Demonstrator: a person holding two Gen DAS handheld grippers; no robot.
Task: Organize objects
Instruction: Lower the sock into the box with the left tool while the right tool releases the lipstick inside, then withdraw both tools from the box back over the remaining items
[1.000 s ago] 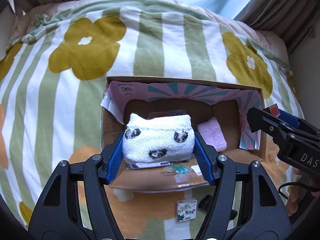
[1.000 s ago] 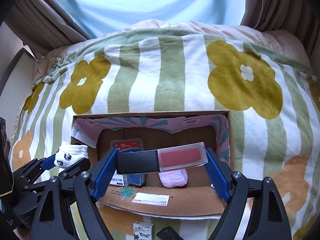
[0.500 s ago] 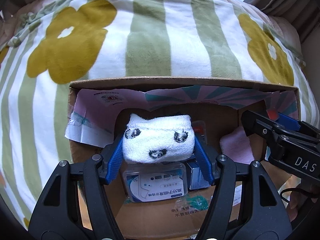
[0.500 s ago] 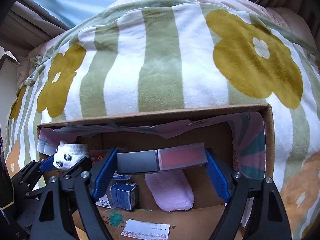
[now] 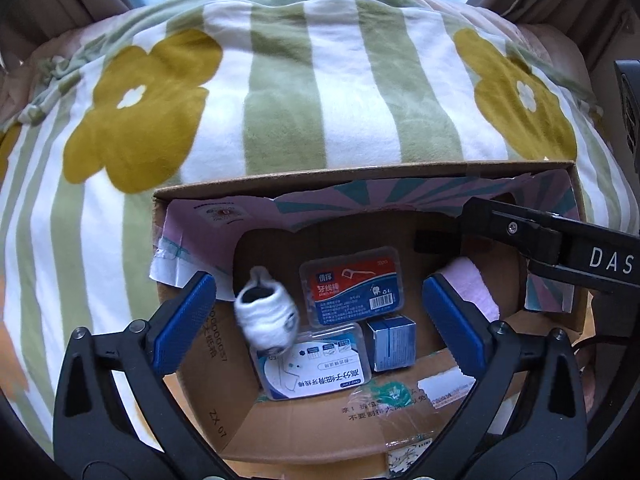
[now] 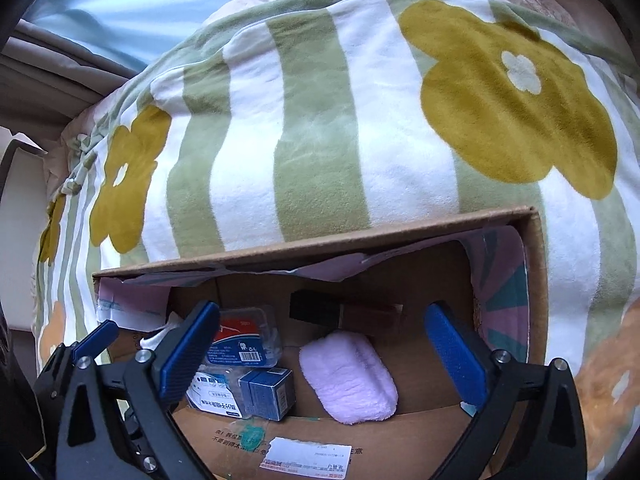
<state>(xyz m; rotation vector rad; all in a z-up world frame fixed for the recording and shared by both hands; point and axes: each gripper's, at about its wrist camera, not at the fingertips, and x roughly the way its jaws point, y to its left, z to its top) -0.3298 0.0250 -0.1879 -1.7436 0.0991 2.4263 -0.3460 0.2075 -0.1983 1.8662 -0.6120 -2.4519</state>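
Both tongs gape empty over the box (image 5: 360, 178), sock (image 5: 266, 322) between the left tongs (image 5: 316, 320).

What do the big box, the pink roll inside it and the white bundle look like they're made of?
The box looks like plain brown corrugated cardboard, matte, with taped flaps. The pink roll seems soft plush fabric, its surface fuzzy. The white bundle looks like knitted terry cloth, probably a sock, though it is blurred.

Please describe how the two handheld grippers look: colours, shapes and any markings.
Both grippers, left gripper and right gripper, have black plastic frames with triangular cut-outs and silver screws. Their fingers carry blue ribbed pads. The right gripper's side shows white letters "DAS".
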